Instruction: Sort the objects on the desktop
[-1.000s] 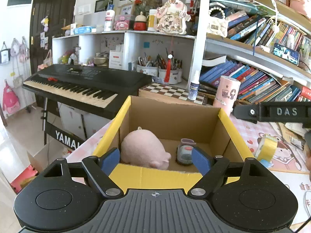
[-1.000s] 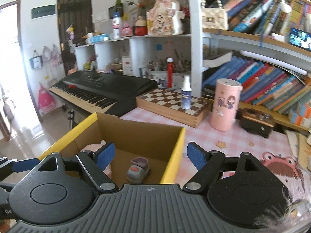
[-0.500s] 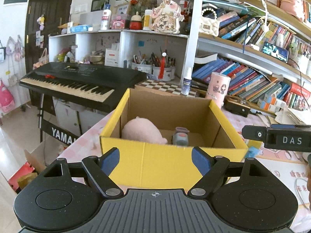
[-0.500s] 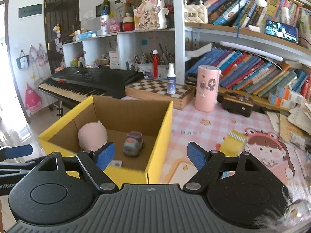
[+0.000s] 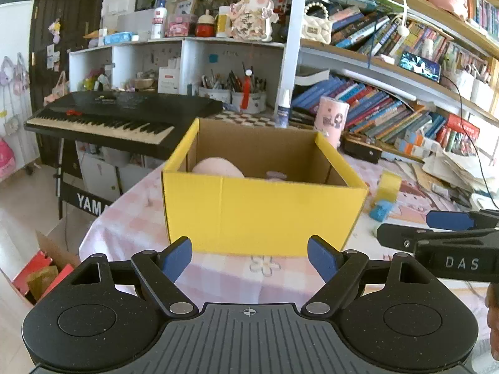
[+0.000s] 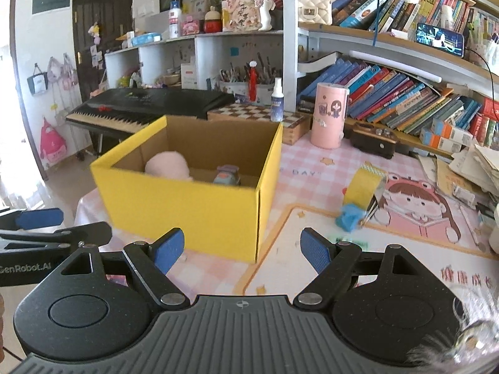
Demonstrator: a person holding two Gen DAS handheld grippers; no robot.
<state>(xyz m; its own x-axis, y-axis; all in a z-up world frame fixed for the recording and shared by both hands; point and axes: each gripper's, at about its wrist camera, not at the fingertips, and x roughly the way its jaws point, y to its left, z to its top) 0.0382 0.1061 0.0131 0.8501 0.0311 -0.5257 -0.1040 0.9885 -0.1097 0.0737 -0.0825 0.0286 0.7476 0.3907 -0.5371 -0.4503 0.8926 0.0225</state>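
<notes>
1. Step in hand, as I judge it: between picks. The left gripper and right gripper both hover with jaws released and nothing between them, facing the open yellow cardboard box near the tabletop's left edge.
2. Inside the box lie a round pink plush toy and a small grey toy car.
3. Still loose on the pink checked tabletop, right of the box: a yellow tape roll standing just behind a small blue toy.
4. The next move probably calls for the right gripper to reach one of them and close.
</notes>
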